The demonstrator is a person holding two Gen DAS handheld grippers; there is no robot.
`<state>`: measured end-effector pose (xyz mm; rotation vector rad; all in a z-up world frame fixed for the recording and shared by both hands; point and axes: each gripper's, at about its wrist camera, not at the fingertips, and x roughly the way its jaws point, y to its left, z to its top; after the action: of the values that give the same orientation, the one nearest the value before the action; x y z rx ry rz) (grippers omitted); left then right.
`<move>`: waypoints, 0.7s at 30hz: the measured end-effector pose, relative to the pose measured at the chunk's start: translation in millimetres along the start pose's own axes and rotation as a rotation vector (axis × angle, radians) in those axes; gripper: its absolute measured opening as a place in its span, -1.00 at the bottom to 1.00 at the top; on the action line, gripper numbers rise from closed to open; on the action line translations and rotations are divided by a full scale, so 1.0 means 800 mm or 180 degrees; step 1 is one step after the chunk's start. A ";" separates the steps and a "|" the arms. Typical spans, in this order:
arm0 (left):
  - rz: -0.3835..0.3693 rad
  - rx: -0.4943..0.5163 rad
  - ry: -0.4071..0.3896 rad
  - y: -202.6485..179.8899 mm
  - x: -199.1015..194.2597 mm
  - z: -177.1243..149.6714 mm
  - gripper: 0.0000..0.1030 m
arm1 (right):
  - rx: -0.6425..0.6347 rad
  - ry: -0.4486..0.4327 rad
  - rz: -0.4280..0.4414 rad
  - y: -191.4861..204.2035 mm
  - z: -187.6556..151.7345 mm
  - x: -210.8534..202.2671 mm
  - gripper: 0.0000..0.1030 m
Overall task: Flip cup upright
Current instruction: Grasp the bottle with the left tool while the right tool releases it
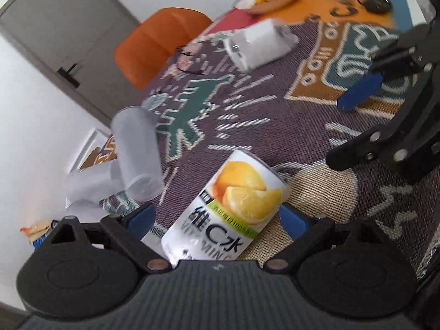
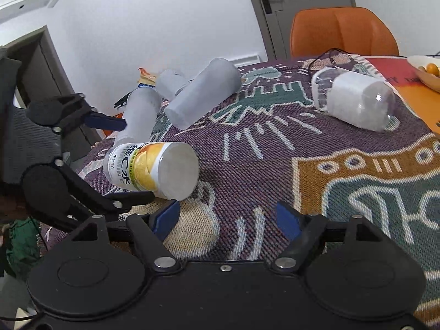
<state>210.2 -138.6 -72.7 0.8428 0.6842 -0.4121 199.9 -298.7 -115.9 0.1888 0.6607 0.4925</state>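
**Left gripper straddling a toppled cup; right gripper idle alongside.**

We see the white plastic cup with the orange-fruit label (image 1: 233,206) lying on its side on the bench, on the purple woven cloth with cartoon figures (image 1: 288,126), its flat closed end (image 2: 176,170) turned toward the right gripper. The left gripper (image 1: 217,218) has its jaws wide open, one blue pad on each side of the cup and, as far as we can tell, not yet pressing it; we judge this placement prepares a grasp across the body so the cup can be turned upright. The right gripper (image 2: 228,216) has its jaws open and empty over bare cloth, just beside the cup, leaving the left room to work. Three frosted translucent tumblers (image 2: 203,93) and a clear jar with a white band (image 2: 354,99) also lie toppled farther off.
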 end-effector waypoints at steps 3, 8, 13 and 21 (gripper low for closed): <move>-0.0037 0.0107 0.0063 -0.005 0.010 0.005 0.86 | 0.0057 0.0004 -0.0004 -0.007 -0.008 -0.007 0.53; -0.0063 0.0228 0.0115 -0.011 0.024 0.011 0.86 | 0.0162 -0.0012 -0.0023 -0.018 -0.017 -0.014 0.53; -0.0052 0.0402 0.0143 -0.024 0.035 0.019 0.84 | 0.0191 -0.0033 -0.0001 -0.022 -0.021 -0.016 0.54; -0.0096 0.0490 0.0201 -0.028 0.037 0.025 0.42 | 0.0240 -0.0062 0.0008 -0.027 -0.022 -0.020 0.54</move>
<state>226.0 -170.1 -95.8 0.9954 0.7308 -0.4713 186.1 -325.4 -128.1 0.2654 0.6604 0.4680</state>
